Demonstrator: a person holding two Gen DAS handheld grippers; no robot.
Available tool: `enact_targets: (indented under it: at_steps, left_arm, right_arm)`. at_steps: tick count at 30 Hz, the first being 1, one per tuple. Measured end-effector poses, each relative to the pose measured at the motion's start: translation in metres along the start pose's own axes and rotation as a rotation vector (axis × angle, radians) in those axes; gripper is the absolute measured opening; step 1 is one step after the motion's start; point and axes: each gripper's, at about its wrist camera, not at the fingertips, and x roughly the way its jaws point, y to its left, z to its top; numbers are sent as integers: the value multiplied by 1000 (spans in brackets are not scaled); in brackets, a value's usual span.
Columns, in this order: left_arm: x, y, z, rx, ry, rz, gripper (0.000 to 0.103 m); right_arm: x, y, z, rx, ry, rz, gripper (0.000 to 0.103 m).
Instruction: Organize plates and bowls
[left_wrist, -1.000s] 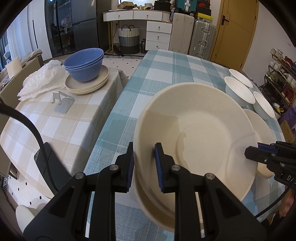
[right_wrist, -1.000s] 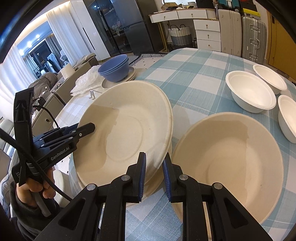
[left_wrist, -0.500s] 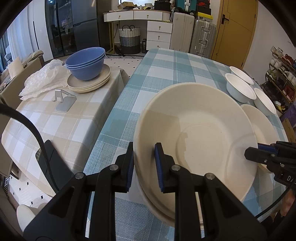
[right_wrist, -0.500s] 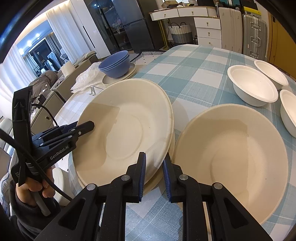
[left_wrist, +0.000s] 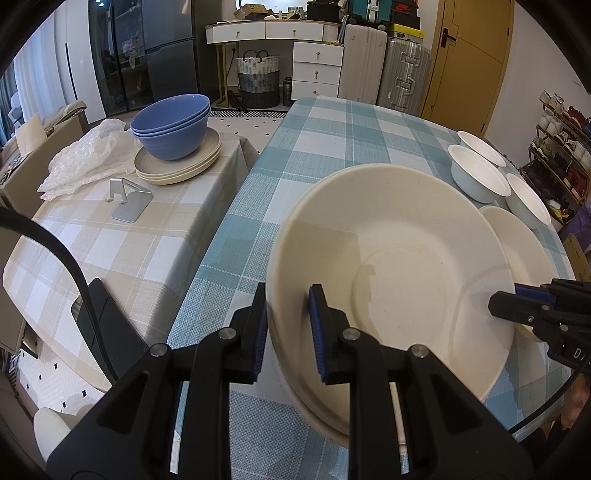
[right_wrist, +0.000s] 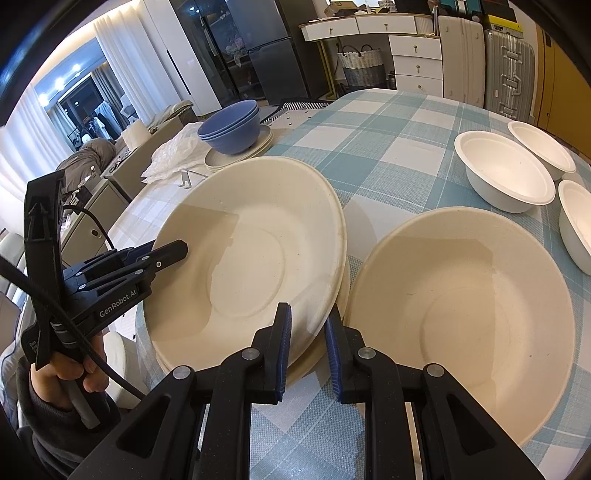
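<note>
I hold the top cream plate (left_wrist: 391, 266) from 2 opposite sides, so it stays level over the plate below it at the lower centre of both frames. My left gripper (left_wrist: 288, 328) has its jaws clenched on the near rim; my right gripper (right_wrist: 306, 343) grasps the far rim likewise. A second cream plate (right_wrist: 461, 314) sits just beside, and 3 white bowls (right_wrist: 506, 173) wait at the upper right on the table (left_wrist: 332, 125), probably next to be stacked.

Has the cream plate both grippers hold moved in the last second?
Cannot tell. The cream plate sits the same against the right gripper and left gripper; the white bowl shifts only slightly.
</note>
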Motion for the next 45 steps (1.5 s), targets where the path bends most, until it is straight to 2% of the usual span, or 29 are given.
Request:
enact_targets:
  at_steps: [22, 26, 42, 43, 45]
  left_arm:
    - [-2, 0, -3, 0, 2, -2, 19]
    - [0, 1, -5, 4, 4, 34, 19]
    - [1, 9, -6, -21, 22, 7, 19]
    - [1, 10, -6, -22, 21, 7, 20]
    - [1, 10, -6, -24, 17, 4, 34]
  right_arm:
    - [-3, 1, -3, -14, -3, -10, 19]
    - [-7, -1, -4, -12, -7, -27, 19]
    - [-17, -5, -7, -1, -17, 0, 19]
    - [-18, -5, -7, -1, -18, 1, 19]
    - [-19, -5, -7, -1, -20, 4, 20]
